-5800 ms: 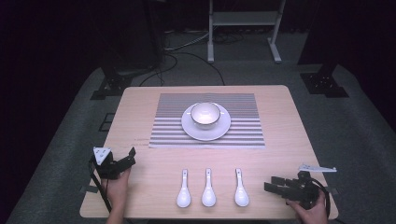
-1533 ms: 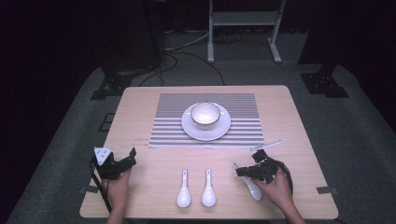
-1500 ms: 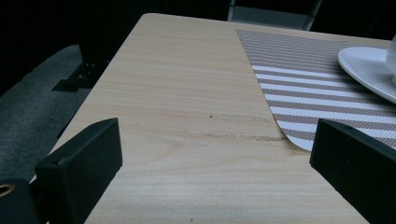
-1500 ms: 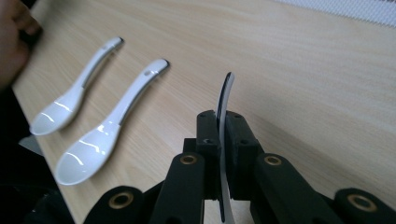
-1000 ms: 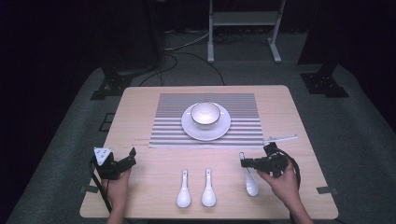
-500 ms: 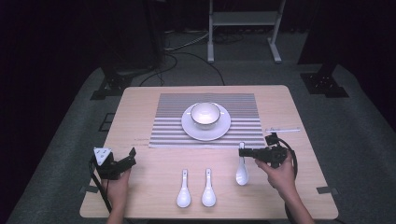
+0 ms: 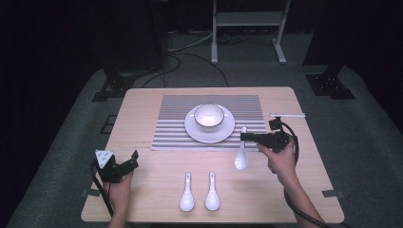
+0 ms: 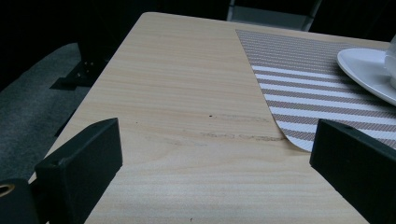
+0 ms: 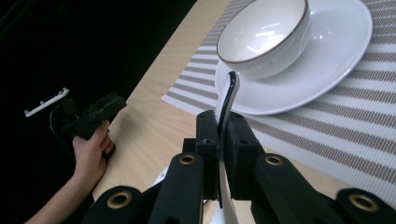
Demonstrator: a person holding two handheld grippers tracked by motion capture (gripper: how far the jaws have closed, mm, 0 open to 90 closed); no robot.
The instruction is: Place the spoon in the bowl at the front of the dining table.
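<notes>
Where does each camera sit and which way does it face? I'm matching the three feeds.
High view: above the table's near edge, looking forward and down; both forearms, left gripper and right gripper show.
Left gripper view: between its open black jaws, facing the striped placemat.
Right gripper view: along jaws shut on the white ceramic spoon, facing the white brown-rimmed bowl.
Shared: the round white plate.

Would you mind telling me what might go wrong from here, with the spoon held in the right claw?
The right claw pinches the spoon only by its thin handle, scoop hanging free, so it may swivel or slip. The handle tip sits near the bowl and plate, so it might knock them.
</notes>
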